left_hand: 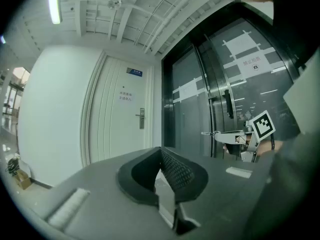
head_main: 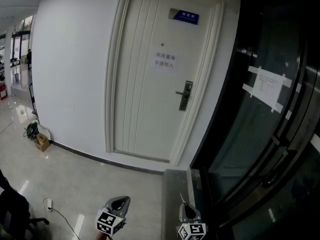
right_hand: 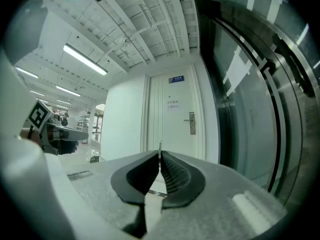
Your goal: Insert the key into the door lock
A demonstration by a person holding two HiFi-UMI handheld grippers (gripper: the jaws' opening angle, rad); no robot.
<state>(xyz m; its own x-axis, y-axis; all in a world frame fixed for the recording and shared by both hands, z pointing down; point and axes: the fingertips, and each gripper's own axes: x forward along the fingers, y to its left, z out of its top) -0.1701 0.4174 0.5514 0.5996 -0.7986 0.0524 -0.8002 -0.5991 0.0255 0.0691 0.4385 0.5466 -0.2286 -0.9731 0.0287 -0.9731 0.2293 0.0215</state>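
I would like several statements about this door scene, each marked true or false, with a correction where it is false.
1. The white door is shut. True.
2. The right gripper pinches the key between its fingers. True.
3. The key already sits in the door lock. False: the gripper is away from the door, and the key is not inserted.
4. The blue sign hangs below the door handle. False: it is near the door's top, above the paper notice.
5. The left gripper holds a second key. False: its fingers are together, with nothing between them.
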